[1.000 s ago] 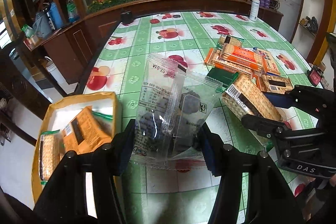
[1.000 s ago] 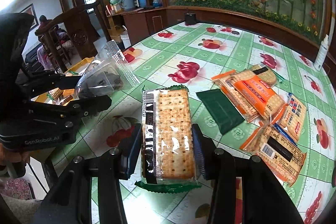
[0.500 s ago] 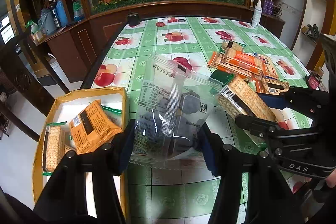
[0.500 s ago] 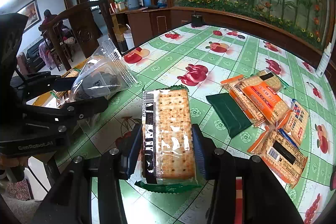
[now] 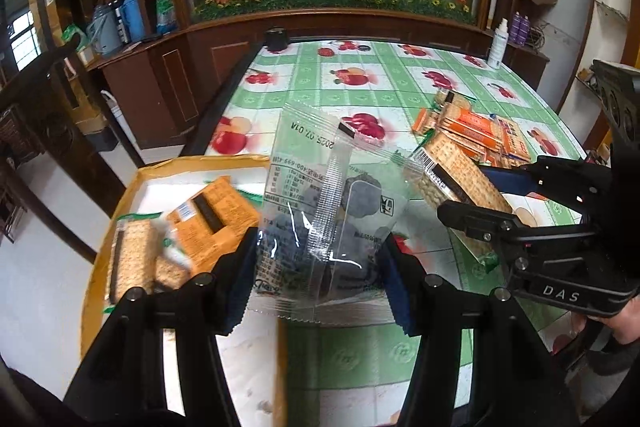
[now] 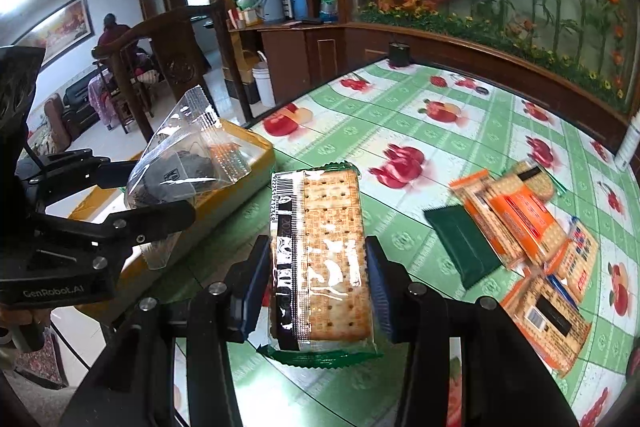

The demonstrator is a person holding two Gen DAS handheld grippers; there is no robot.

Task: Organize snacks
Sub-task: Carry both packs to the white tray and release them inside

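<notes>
My left gripper (image 5: 318,267) is shut on a clear bag of dark cookies (image 5: 324,203), held in the air at the table's left edge, beside the yellow box (image 5: 132,187). The box holds an orange packet (image 5: 212,219) and a cracker pack (image 5: 134,259). My right gripper (image 6: 318,287) is shut on a green-edged cracker pack (image 6: 324,255), held above the green fruit-print tablecloth (image 6: 420,139). In the right wrist view the left gripper (image 6: 160,195) and its clear bag (image 6: 188,163) hang over the yellow box (image 6: 256,155). In the left wrist view the right gripper (image 5: 480,195) holds its crackers (image 5: 460,175).
A pile of orange snack packets (image 6: 520,211) and a dark green packet (image 6: 460,247) lie on the table to the right. A white bottle (image 5: 498,43) stands at the far edge. A wooden chair (image 6: 176,67) and cabinets stand left of the table.
Both grippers have moved left with their packs. The yellow box now lies closer under the left gripper, and the clear bag hangs over its edge.
</notes>
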